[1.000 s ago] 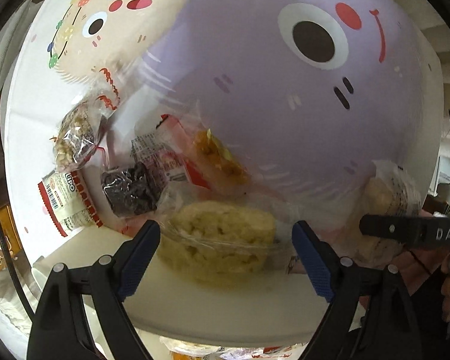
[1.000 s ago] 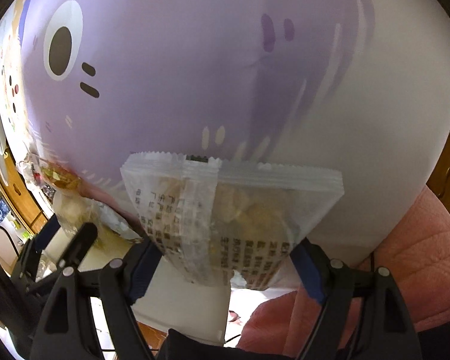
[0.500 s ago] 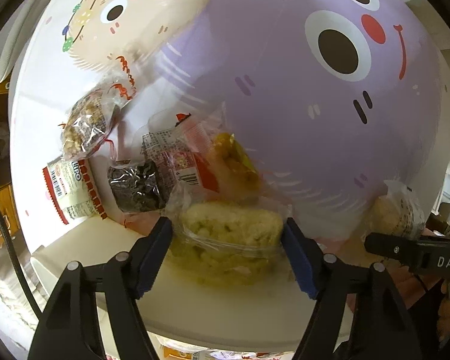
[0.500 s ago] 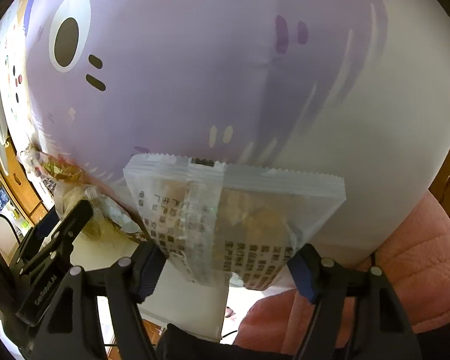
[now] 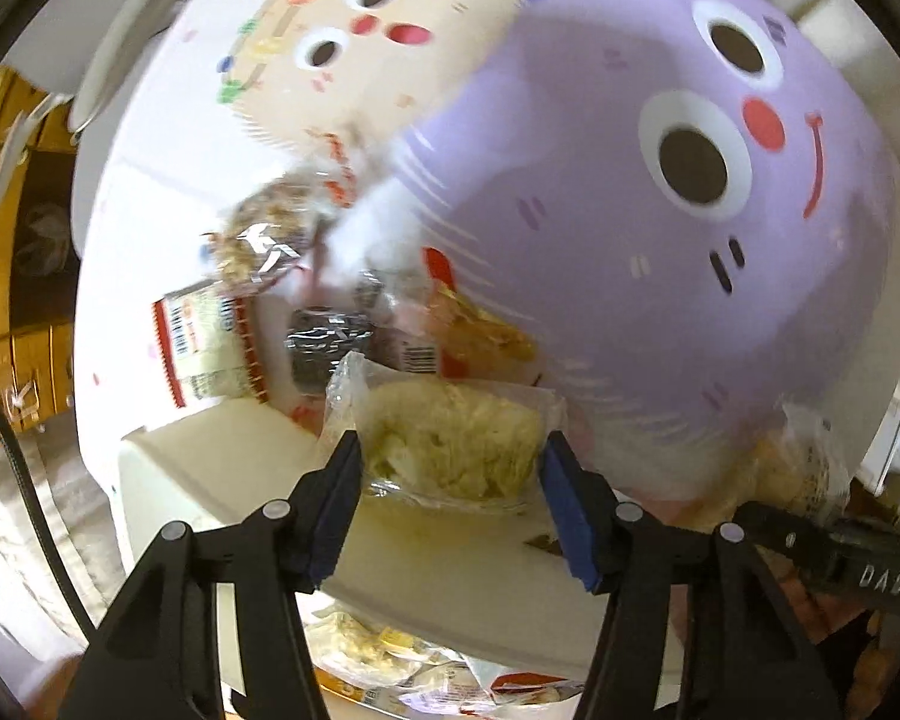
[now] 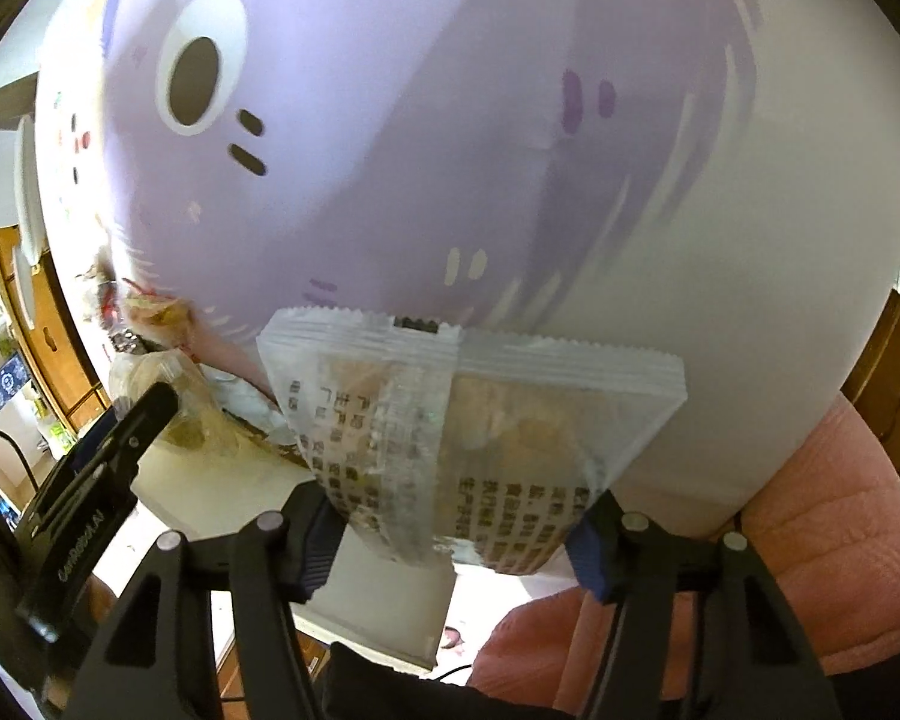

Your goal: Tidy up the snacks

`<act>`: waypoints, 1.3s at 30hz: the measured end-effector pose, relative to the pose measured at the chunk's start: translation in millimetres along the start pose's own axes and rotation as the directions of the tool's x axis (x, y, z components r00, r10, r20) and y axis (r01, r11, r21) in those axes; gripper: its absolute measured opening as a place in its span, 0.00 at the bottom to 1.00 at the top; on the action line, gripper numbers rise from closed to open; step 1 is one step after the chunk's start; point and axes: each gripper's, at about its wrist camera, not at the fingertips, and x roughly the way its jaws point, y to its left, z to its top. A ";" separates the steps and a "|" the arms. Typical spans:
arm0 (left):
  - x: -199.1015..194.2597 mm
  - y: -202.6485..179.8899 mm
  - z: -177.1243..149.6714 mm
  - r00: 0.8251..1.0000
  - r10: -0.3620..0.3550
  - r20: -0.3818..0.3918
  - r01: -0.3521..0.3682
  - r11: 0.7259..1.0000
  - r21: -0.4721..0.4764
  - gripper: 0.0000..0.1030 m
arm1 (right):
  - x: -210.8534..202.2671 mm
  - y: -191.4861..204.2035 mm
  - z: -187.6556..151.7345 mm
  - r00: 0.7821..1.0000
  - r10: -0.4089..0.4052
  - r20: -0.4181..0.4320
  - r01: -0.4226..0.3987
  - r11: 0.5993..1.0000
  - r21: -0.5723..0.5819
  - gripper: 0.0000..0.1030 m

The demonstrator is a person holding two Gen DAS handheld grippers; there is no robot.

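Note:
My left gripper point(image 5: 450, 456) is shut on a clear pack of yellow puffed snack point(image 5: 450, 441) and holds it just above the table's near edge. My right gripper point(image 6: 453, 519) is shut on a clear pack of brown biscuits with black print point(image 6: 480, 432), held up over the table edge. Other snack packs lie behind the left gripper: a black pack point(image 5: 324, 351), a red-trimmed white pack point(image 5: 201, 348), a nut pack point(image 5: 267, 240) and an orange chips pack point(image 5: 486, 330).
The table point(image 5: 150, 210) carries a cloth with a purple cat face point(image 5: 660, 240) and a beige animal face point(image 5: 354, 48). More packs lie below the table edge point(image 5: 390, 654). A wooden cabinet point(image 5: 12, 240) stands left. A pink sleeve point(image 6: 810, 540) is at right.
My left gripper closed its jaws on the yellow snack pack and lifted it off the table. My right gripper keeps its biscuit pack and shifted slightly.

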 end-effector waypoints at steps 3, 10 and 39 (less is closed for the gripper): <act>-16.1 9.2 -4.7 0.999 -0.012 0.040 0.014 0.999 -0.033 0.55 | -8.5 1.5 -6.6 0.999 0.023 0.032 -0.022 0.999 -0.027 0.60; -72.6 15.1 -38.8 0.987 -0.029 0.160 0.047 0.993 -0.111 0.52 | -32.0 4.4 -22.8 0.989 0.099 0.106 -0.086 0.989 -0.117 0.60; -113.3 94.9 -282.0 0.861 0.023 0.509 0.305 0.777 -0.551 0.22 | -53.9 100.6 -169.8 0.962 0.233 0.143 -0.062 0.696 -0.716 0.61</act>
